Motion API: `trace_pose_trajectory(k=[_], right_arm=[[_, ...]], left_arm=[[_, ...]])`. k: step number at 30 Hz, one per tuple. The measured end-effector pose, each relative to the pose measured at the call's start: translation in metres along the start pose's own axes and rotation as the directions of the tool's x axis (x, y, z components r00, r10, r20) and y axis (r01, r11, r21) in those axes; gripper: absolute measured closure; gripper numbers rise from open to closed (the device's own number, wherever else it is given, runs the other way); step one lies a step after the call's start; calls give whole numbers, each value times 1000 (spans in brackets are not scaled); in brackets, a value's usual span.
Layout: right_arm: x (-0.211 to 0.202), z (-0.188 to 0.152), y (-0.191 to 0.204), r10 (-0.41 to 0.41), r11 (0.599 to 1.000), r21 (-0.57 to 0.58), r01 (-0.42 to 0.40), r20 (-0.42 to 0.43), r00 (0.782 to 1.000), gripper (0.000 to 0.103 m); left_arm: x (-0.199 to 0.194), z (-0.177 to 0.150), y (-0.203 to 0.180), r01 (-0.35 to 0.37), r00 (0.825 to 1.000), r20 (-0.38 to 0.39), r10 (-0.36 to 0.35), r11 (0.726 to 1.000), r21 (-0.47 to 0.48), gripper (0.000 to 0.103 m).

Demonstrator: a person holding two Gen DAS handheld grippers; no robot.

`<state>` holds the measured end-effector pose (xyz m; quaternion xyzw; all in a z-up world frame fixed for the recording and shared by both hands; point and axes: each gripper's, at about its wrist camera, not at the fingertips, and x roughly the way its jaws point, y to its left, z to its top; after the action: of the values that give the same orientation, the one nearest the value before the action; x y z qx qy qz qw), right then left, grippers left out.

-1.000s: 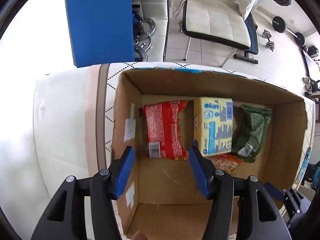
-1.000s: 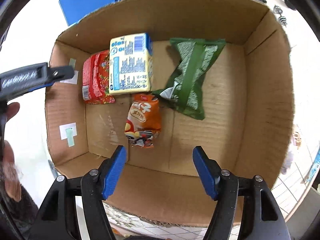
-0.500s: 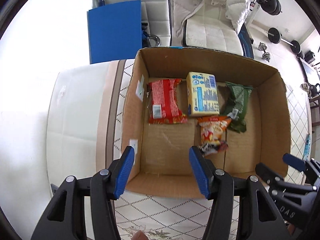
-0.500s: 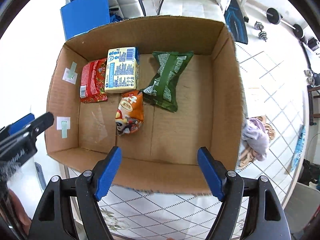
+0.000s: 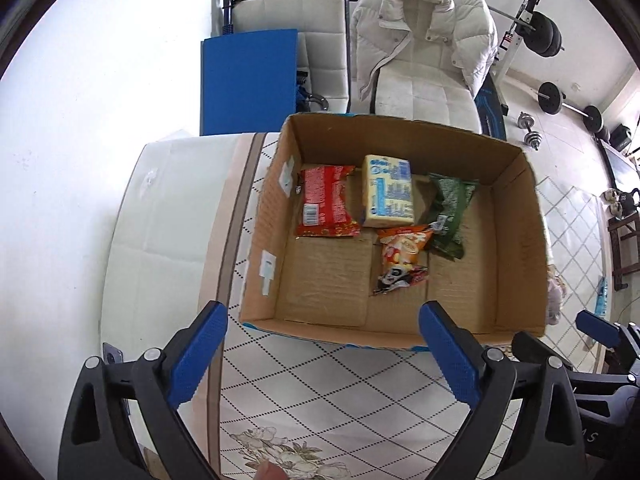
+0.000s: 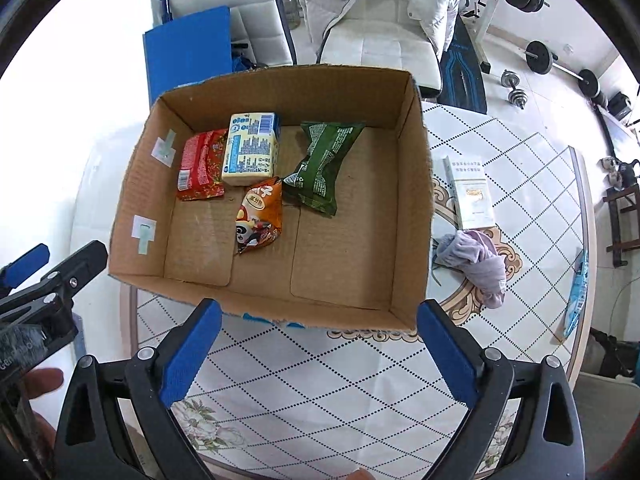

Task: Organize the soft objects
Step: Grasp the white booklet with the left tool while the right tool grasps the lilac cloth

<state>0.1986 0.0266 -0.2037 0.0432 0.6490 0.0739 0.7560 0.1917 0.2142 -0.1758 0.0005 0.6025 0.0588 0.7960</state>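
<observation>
Only "olos" reads — atop the yellow pack [image 6: 250, 148] — everything else blurs.

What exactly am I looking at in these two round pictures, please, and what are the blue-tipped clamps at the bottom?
Each picture comes from a fisheye camera on a hand-held gripper; a person holds one in each hand. The blue pads belong to the left gripper and the right gripper. Both are open and hold nothing. On the patterned table stands a cardboard box with four packets: red, yellow, green, orange. Right of the box lie a lilac cloth and a white carton.
</observation>
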Motion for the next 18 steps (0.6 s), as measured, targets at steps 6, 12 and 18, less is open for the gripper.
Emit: trace_pose_trajectory(k=[6,12,18], right_arm=[[-26,-4,-73,23,995,98,-25,29,999,3],[-8,-9,-183,43,979,198,-37,-26,999,3],[77,12,-203,16,1000,10,-15,-171,985,3]], left_arm=[[-30,9,-80,49,999,1,-50,993,110,5],[-14,20,-183,-3,1000,-14,7,965,262,5],[47,28,-222,-188,978,-36,208,937,296,5]])
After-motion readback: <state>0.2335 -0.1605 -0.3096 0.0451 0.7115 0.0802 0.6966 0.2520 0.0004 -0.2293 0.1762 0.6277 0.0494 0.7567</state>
